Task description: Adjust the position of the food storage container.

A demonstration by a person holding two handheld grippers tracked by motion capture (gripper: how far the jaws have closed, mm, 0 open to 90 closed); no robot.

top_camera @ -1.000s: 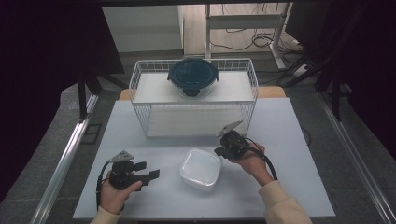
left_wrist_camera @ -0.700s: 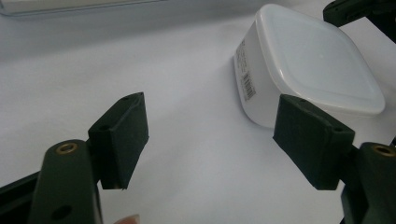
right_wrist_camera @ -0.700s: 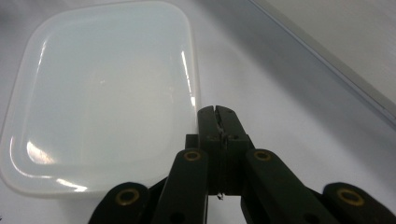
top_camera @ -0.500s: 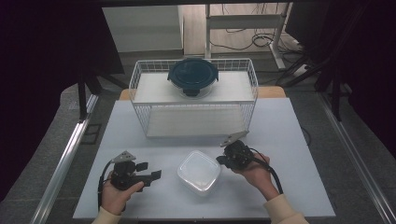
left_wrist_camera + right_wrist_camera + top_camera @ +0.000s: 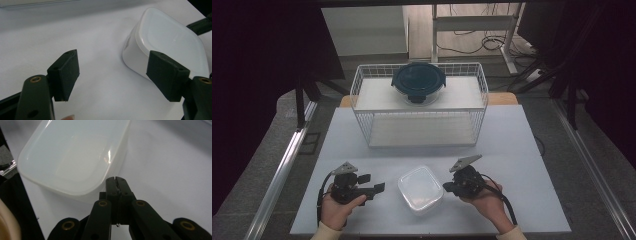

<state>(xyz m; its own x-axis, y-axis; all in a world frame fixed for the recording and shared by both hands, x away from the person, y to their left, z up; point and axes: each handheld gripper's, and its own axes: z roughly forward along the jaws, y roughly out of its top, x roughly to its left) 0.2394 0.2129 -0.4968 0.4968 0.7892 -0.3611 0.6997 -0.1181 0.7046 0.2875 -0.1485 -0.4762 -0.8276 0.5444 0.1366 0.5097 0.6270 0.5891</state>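
Right gripper (image 5: 447,189) sits at the right edge of the white lidded container (image 5: 420,189), jaws pressed together with nothing between them; in the right gripper view the shut tips (image 5: 116,182) touch or nearly touch the container's near corner (image 5: 75,160), can't tell which. Left gripper (image 5: 379,187) is on the other side, jaws spread wide and empty, pointing right toward the container. In the left gripper view the container (image 5: 172,42) lies ahead and to the right, partly behind the right-hand pad (image 5: 166,71), while the left pad (image 5: 66,72) hangs over bare counter (image 5: 100,50).

Container rests flat on the white counter (image 5: 522,145), near the front edge, between the 2 grippers. Rounded rectangle, lid on, long axis roughly front to back with a slight tilt in the high view. Right gripper is the nearer one, just beside it; left gripper is close but apart, with a gap of bare counter.

Key relation: container lies straight between the 2 tools, so the open left gripper would need to travel right and square up on the container's short side to grasp it. Judgement: right gripper looks set to push or steady, not grasp.

Behind, well apart, a wire basket (image 5: 362,95) holds a dark round lidded bowl (image 5: 418,81) on its upper shelf.
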